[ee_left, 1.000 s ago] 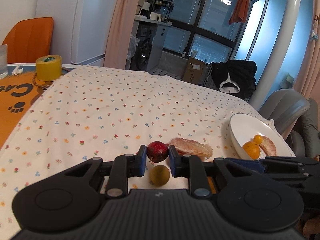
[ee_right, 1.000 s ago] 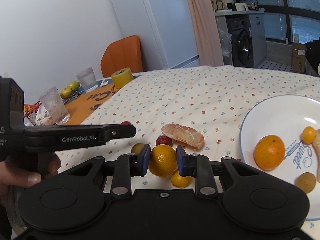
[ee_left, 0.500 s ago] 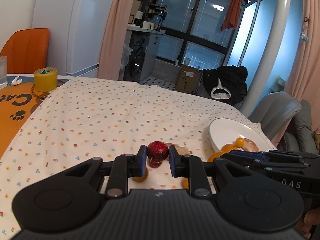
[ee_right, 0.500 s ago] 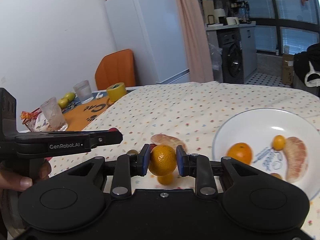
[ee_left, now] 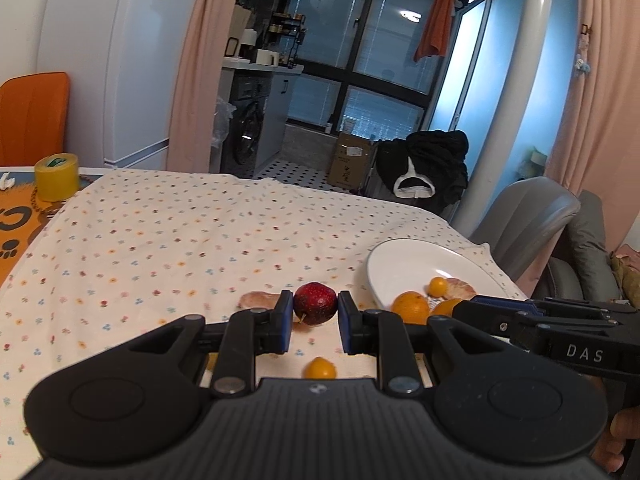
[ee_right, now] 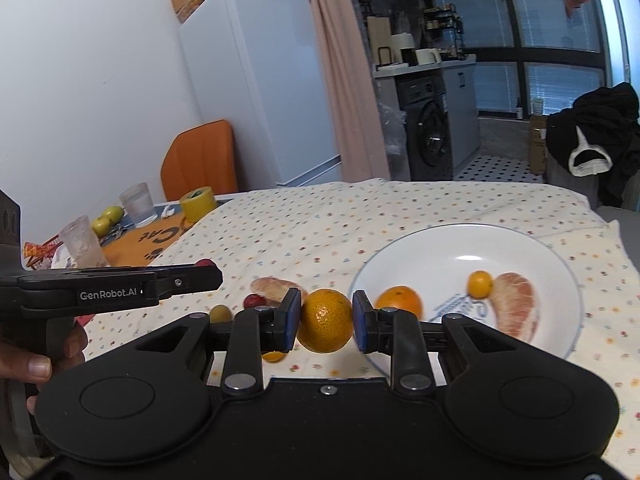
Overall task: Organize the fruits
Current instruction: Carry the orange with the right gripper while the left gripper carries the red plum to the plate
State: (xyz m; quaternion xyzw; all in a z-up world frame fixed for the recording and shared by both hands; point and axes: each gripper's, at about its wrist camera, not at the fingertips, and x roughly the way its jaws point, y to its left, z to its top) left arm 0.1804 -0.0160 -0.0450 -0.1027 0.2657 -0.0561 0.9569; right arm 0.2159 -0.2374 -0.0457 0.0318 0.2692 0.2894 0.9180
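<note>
My left gripper (ee_left: 315, 322) is shut on a small dark red fruit (ee_left: 315, 303), held above the flowered tablecloth. My right gripper (ee_right: 325, 322) is shut on an orange (ee_right: 325, 321), just left of the white plate (ee_right: 460, 244). The plate holds another orange (ee_right: 400, 302), a kumquat (ee_right: 480, 283) and a peeled pomelo segment (ee_right: 516, 304). On the cloth lie a second pomelo segment (ee_right: 272, 286), a red fruit (ee_right: 254, 301), a green-brown fruit (ee_right: 221, 313) and a small orange fruit (ee_left: 319, 369). The left gripper's side (ee_right: 120, 290) shows in the right wrist view.
A yellow tape roll (ee_left: 56, 176), two glasses (ee_right: 138, 204) and green apples (ee_right: 107, 218) stand at the table's far left on an orange mat (ee_left: 12, 220). An orange chair (ee_right: 198, 160), a fridge, and a grey chair (ee_left: 532, 216) beside the plate surround the table.
Both grippers have risen and moved right toward the plate, each still holding its fruit. The plate now sits closer in both views.
</note>
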